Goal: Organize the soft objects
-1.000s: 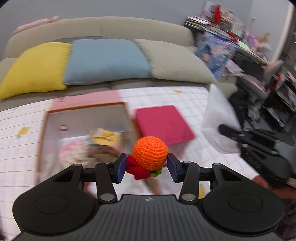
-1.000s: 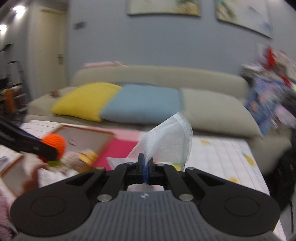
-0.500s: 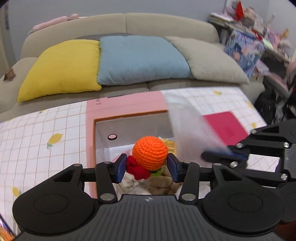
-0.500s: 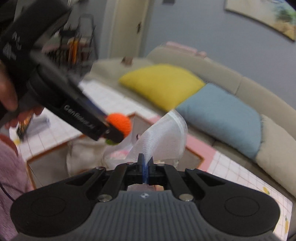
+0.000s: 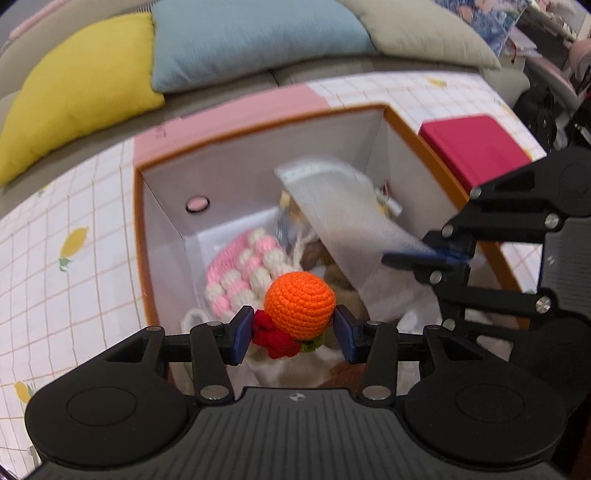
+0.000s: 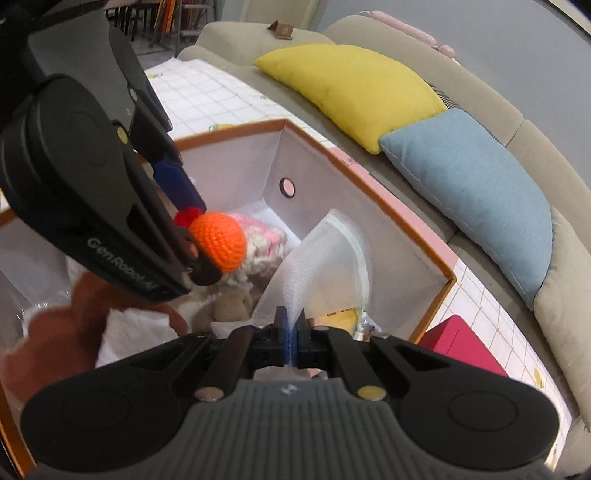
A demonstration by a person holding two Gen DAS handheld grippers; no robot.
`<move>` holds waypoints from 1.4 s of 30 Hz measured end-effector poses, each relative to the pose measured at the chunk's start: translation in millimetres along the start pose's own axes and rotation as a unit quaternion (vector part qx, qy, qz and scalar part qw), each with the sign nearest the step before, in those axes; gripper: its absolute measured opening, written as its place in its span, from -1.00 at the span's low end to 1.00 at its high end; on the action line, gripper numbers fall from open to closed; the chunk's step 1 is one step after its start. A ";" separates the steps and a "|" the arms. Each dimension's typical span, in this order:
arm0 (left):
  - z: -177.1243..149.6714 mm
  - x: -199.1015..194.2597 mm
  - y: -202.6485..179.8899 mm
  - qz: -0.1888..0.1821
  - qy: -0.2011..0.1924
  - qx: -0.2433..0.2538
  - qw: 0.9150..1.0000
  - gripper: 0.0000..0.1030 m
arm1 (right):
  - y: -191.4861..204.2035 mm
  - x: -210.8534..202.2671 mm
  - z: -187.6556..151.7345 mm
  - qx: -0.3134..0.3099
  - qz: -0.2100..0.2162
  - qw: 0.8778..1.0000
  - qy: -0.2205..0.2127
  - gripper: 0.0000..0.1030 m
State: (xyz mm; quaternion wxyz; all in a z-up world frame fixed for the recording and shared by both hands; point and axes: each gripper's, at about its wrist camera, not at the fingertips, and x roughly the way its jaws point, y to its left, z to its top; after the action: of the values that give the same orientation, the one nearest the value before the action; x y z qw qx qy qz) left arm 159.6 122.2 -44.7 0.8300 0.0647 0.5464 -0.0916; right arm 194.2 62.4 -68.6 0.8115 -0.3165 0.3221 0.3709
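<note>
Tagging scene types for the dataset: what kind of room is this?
Most likely a home living room: a beige sofa with yellow and blue cushions sits behind a table under a grid-print cloth, and cluttered shelves stand to the side.

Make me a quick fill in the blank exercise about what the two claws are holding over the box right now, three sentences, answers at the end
1. The left claw is clamped on a crocheted ball whose colour is ____.
2. The right claw pinches a white mesh pouch with its jaws fully ____.
3. Both items hang over an open box, where a crocheted piece in white and ____ already lies.

Missing words: orange; shut; pink
</note>
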 end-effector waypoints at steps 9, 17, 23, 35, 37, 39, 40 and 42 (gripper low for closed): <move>-1.5 -0.4 6.4 -0.011 0.015 -0.018 1.000 0.11 | -2.2 -13.8 -4.6 0.007 0.000 1.000 -0.017 -0.75; -0.7 -32.2 6.6 -0.014 -0.018 -0.029 0.999 0.21 | -6.5 -45.5 -3.0 0.017 -0.016 0.999 -0.046 -0.37; -4.6 -84.3 -7.6 -0.007 -0.101 -0.024 0.995 0.22 | -18.3 -99.1 -2.0 0.063 -0.031 0.993 -0.095 -0.19; -39.0 -199.9 -53.6 0.007 -0.285 -0.027 0.958 0.31 | -45.9 -242.8 -39.5 0.274 -0.075 0.943 -0.172 0.45; -47.7 -211.8 -62.9 0.015 -0.307 -0.030 0.951 0.31 | -41.2 -262.7 -48.2 0.296 -0.092 0.936 -0.165 0.52; -56.4 -220.2 -73.6 0.021 -0.323 -0.039 0.945 0.32 | -35.3 -277.8 -57.6 0.311 -0.098 0.931 -0.161 0.62; -59.7 -221.1 -77.8 0.022 -0.327 -0.048 0.944 0.32 | -31.1 -284.0 -63.8 0.321 -0.101 0.928 -0.159 0.67; -67.5 -218.3 -88.2 0.031 -0.331 -0.065 0.941 0.46 | -22.7 -292.8 -76.6 0.337 -0.109 0.922 -0.155 0.67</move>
State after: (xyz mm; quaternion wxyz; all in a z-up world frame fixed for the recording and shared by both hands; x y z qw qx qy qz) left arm -4.8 68.0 128.7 0.9688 -0.0060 0.2436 -0.0461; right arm 39.0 -123.7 114.1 0.9454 0.0044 0.2616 0.1944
